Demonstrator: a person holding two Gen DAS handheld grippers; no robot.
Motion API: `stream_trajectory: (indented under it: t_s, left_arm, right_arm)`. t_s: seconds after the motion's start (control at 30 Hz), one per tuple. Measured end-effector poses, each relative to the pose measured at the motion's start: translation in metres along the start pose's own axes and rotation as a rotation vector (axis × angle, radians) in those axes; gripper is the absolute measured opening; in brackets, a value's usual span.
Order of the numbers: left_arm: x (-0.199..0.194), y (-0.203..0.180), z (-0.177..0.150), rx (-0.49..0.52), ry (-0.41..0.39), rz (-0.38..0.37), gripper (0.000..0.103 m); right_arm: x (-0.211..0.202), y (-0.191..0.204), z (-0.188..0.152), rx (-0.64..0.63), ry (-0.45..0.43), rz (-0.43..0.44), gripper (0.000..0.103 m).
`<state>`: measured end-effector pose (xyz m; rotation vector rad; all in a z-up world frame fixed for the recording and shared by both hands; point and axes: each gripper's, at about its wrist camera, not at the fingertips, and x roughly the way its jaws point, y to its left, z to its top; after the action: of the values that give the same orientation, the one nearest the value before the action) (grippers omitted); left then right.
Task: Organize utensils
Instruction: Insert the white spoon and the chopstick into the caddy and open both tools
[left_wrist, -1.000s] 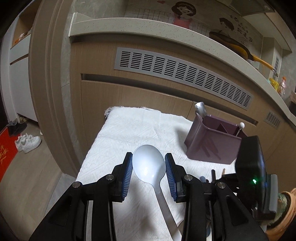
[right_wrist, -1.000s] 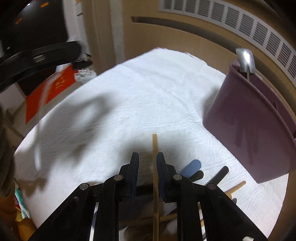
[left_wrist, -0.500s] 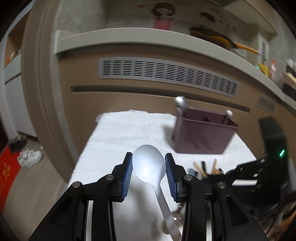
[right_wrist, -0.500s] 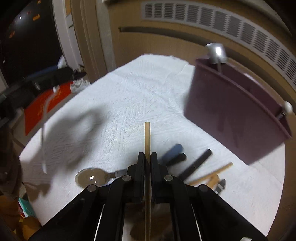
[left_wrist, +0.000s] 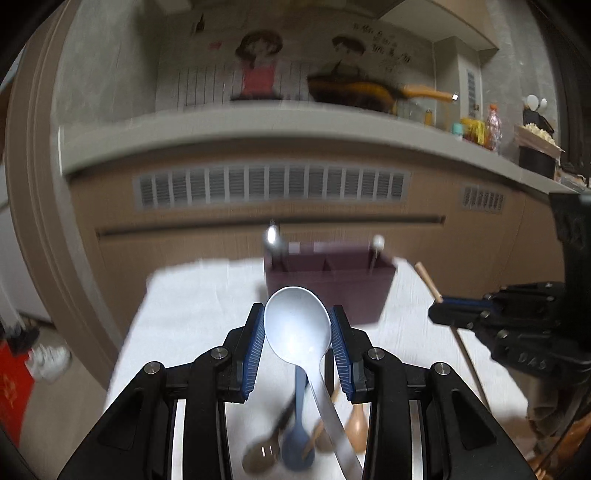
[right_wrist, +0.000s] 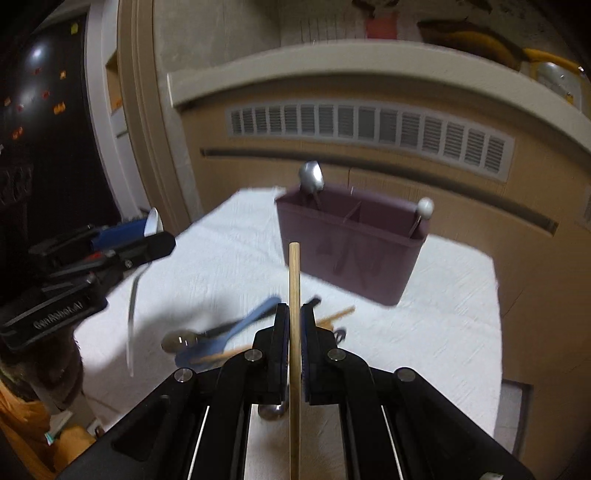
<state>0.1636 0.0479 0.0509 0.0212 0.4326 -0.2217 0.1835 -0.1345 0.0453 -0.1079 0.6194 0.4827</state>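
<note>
My left gripper (left_wrist: 297, 326) is shut on a white spoon (left_wrist: 295, 328), gripping its bowl, with the handle hanging down; it is held above the white cloth. My right gripper (right_wrist: 294, 325) is shut on a wooden chopstick (right_wrist: 294, 280) that points up toward the purple utensil holder (right_wrist: 351, 247). The holder (left_wrist: 328, 284) stands at the far side of the cloth, with a metal spoon (right_wrist: 311, 177) in its left compartment and a white-tipped utensil (right_wrist: 424, 208) in its right one. Each gripper shows in the other's view, the left one (right_wrist: 122, 251) and the right one (left_wrist: 461, 314).
Loose utensils lie on the white cloth (right_wrist: 424, 332) below the grippers: a blue spoon (right_wrist: 229, 336), a metal spoon (right_wrist: 179, 339), wooden pieces (right_wrist: 332, 315) and dark handles. A wooden cabinet front with a vent grille (right_wrist: 369, 125) rises behind the table.
Both grippers have lifted up off the cloth with their utensils and turned toward the purple holder, which now sits more centred and farther below in both views.
</note>
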Motion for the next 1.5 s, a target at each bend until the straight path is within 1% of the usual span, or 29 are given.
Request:
stream_trajectory:
  t_s: [0.07, 0.13, 0.23, 0.27, 0.33, 0.4, 0.47, 0.53, 0.57, 0.63, 0.7, 0.77, 0.83, 0.9, 1.03, 1.13, 1.27, 1.37, 1.4, 1.43, 1.47, 1.5]
  left_arm:
    - [-0.006, -0.006, 0.030, 0.046, -0.082, 0.027, 0.036]
    - [-0.006, -0.007, 0.057, 0.067, -0.146, 0.044, 0.036]
    - [0.003, -0.002, 0.097, 0.058, -0.224, 0.045, 0.036]
    - [0.007, 0.001, 0.108, 0.055, -0.252, 0.045, 0.036]
    - [0.016, 0.003, 0.124, 0.053, -0.293, 0.040, 0.036]
    - [0.026, 0.006, 0.135, 0.054, -0.325, 0.036, 0.036]
    - [0.043, 0.008, 0.143, 0.058, -0.341, 0.026, 0.036]
    - [0.062, 0.009, 0.147, 0.059, -0.334, 0.030, 0.036]
    - [0.076, 0.011, 0.149, 0.058, -0.315, 0.025, 0.036]
    - [0.099, 0.014, 0.150, 0.044, -0.282, 0.020, 0.036]
    - [0.124, 0.019, 0.146, 0.028, -0.247, 0.011, 0.036]
    - [0.146, 0.022, 0.141, 0.023, -0.216, 0.006, 0.036]
    - [0.164, 0.022, 0.134, 0.029, -0.189, 0.010, 0.036]
    - [0.179, 0.022, 0.128, 0.029, -0.179, 0.016, 0.036]
    - [0.187, 0.021, 0.121, 0.034, -0.209, 0.022, 0.036]
    - [0.195, 0.018, 0.114, 0.048, -0.209, 0.024, 0.036]
    - [0.210, 0.014, 0.095, 0.067, -0.163, 0.030, 0.036]
    - [0.221, 0.011, 0.079, 0.074, -0.112, 0.034, 0.037]
    - [0.225, 0.010, 0.073, 0.074, -0.090, 0.030, 0.037]
    - [0.230, 0.010, 0.068, 0.071, -0.064, 0.026, 0.039]
    - [0.235, 0.011, 0.064, 0.066, -0.030, 0.018, 0.049]
    - [0.238, 0.011, 0.060, 0.061, -0.012, 0.009, 0.065]
  right_arm:
    - [-0.014, -0.004, 0.025, -0.015, -0.078, -0.009, 0.006]
    - [-0.029, -0.010, 0.056, -0.023, -0.173, -0.019, 0.006]
    - [-0.044, -0.022, 0.097, -0.015, -0.298, -0.024, 0.006]
    - [-0.047, -0.026, 0.108, -0.003, -0.327, -0.024, 0.006]
    - [-0.050, -0.037, 0.131, 0.021, -0.398, -0.023, 0.006]
    - [-0.048, -0.042, 0.147, 0.026, -0.464, -0.032, 0.006]
    - [-0.044, -0.045, 0.159, 0.015, -0.511, -0.046, 0.006]
    - [-0.037, -0.050, 0.167, 0.012, -0.541, -0.051, 0.006]
    - [-0.031, -0.052, 0.171, 0.012, -0.547, -0.053, 0.006]
    - [-0.016, -0.058, 0.177, 0.023, -0.545, -0.050, 0.006]
    - [0.004, -0.064, 0.179, 0.022, -0.535, -0.068, 0.006]
    - [0.022, -0.067, 0.175, 0.023, -0.518, -0.086, 0.006]
    - [0.040, -0.076, 0.171, 0.037, -0.488, -0.086, 0.006]
    - [0.050, -0.083, 0.164, 0.057, -0.468, -0.086, 0.006]
    - [0.053, -0.092, 0.158, 0.060, -0.445, -0.082, 0.006]
    - [0.054, -0.094, 0.152, 0.047, -0.410, -0.079, 0.006]
    - [0.067, -0.091, 0.133, 0.023, -0.344, -0.103, 0.006]
    - [0.084, -0.092, 0.118, 0.038, -0.257, -0.090, 0.006]
    - [0.092, -0.092, 0.113, 0.045, -0.215, -0.082, 0.006]
    - [0.101, -0.093, 0.108, 0.053, -0.175, -0.078, 0.006]
    - [0.108, -0.094, 0.104, 0.059, -0.140, -0.077, 0.006]
    - [0.117, -0.094, 0.098, 0.061, -0.091, -0.074, 0.006]
